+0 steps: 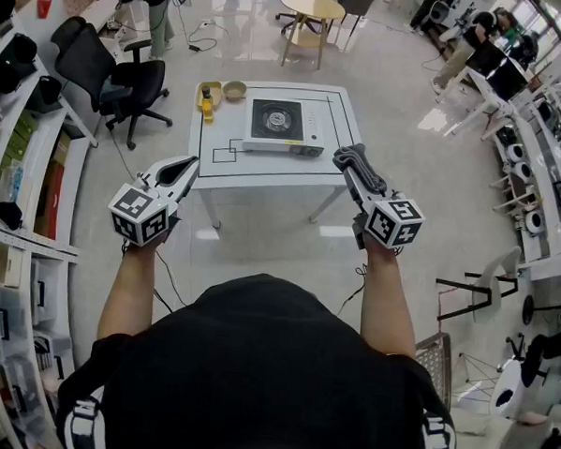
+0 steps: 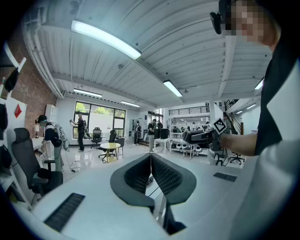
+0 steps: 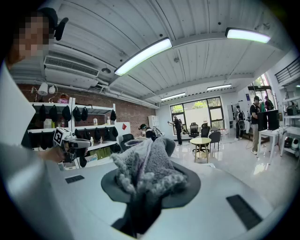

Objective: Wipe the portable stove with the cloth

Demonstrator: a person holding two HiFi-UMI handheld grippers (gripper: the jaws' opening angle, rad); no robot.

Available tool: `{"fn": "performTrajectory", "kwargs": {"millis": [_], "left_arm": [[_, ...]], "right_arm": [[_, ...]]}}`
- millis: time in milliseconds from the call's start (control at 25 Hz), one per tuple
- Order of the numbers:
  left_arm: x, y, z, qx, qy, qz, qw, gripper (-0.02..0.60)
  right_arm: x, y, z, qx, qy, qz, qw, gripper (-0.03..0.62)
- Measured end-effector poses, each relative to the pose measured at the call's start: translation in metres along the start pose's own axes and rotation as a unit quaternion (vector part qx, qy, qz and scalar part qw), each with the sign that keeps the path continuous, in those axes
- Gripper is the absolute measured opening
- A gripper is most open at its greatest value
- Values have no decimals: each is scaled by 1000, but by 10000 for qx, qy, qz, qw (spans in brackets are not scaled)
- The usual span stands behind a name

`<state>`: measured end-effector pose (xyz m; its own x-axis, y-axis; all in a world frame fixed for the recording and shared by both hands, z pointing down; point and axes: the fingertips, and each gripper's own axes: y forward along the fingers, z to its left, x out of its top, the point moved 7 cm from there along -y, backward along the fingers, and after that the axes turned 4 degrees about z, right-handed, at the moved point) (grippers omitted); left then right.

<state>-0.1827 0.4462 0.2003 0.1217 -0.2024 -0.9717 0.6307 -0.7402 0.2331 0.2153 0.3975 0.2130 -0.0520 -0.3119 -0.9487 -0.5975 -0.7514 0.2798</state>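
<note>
Head view looks down on a white table [image 1: 265,169] with a portable stove [image 1: 282,125] sitting near its middle, burner up, control panel facing the person. Both grippers are held out short of the table's near edge, well apart from the stove.

The left gripper [image 1: 185,170] has its jaws pressed together with nothing between them, as the left gripper view confirms [image 2: 151,161]. The right gripper [image 1: 351,168] is clamped on a grey fluffy cloth [image 3: 146,161], which bunches up out of the jaws in a thick wad.

The cloth looks soft, light and limp, so it should wipe best when pressed flat with the bunched part leading. The stove looks stiff, probably light enough to slide; its side edge seems the place to steady it.

A small bowl [image 1: 234,90] stands at the far left corner.
</note>
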Motion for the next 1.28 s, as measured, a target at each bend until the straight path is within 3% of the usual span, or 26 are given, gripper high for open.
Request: {"fn": "performTrajectory", "kwargs": {"millis": [240,480,720,1280], "left_arm": [[-1,-5,17,6,64,105,9999,23],[1,-7,32,-115,-238,-81,9996,23],[-2,2,33,-223,-272,-10,9994,23],[-1,38,56,-14,-284,41,9996,23]], "right_arm": [[2,12,10,-13,-16,33,10000,120],[5,15,14,-70,16,12,10000,120],[6,17,9,-156,111,-16,9998,120],[4,61,-32,-1,183,56,9998,120]]}}
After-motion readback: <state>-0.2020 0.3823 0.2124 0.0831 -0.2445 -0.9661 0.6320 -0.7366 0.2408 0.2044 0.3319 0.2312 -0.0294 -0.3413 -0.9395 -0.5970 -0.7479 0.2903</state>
